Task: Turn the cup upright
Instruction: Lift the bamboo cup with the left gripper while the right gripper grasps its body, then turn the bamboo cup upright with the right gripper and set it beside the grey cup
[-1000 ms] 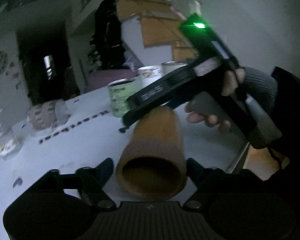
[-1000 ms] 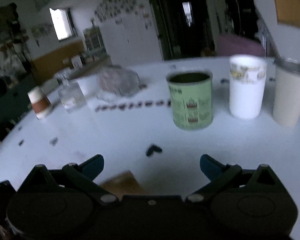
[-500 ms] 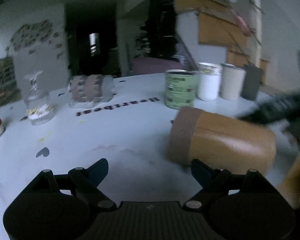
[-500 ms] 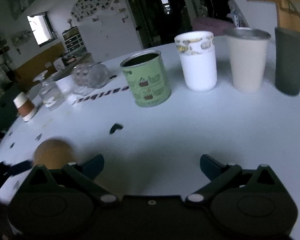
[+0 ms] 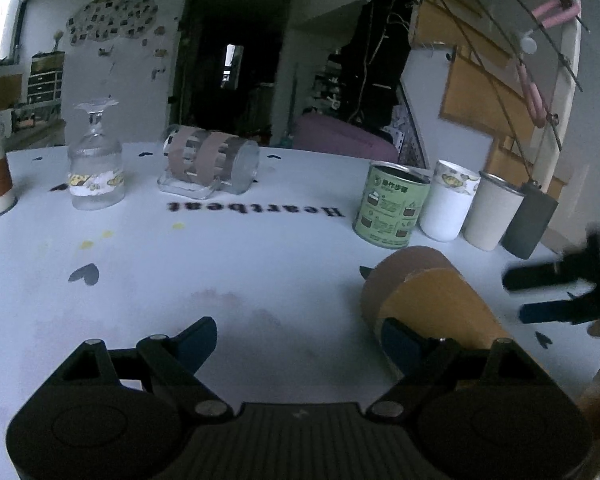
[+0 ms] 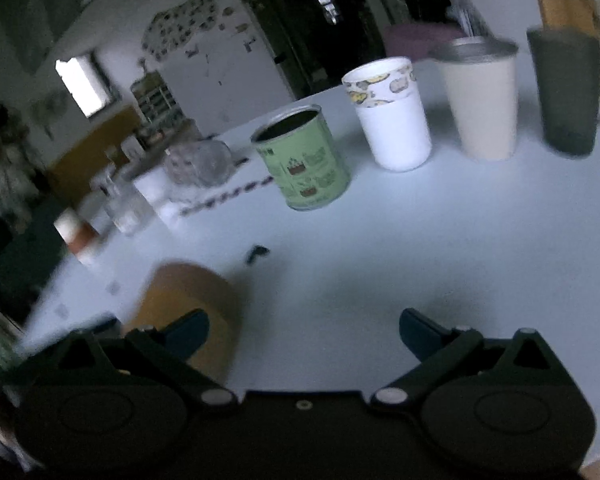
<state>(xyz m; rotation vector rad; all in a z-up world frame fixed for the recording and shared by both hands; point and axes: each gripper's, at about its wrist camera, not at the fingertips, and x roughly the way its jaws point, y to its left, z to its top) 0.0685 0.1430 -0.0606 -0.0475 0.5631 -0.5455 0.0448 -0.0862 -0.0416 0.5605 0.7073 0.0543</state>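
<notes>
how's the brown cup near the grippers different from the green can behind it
The brown cup lies on its side on the table, while the green can stands upright with its open mouth up. The cup is plain tan with a darker band at one end; the can is light green with printed pictures and text. The cup lies beside the left gripper's finger; the can stands farther back. Both rest on the same white table.

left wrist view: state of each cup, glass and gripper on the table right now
brown cup: on its side
green tin: upright, open top
white cup: upright
cream tumbler: upright
grey cup: upright
glass mug: on its side
stemmed glass: upside down
left gripper: open, empty
right gripper: open, empty
</notes>
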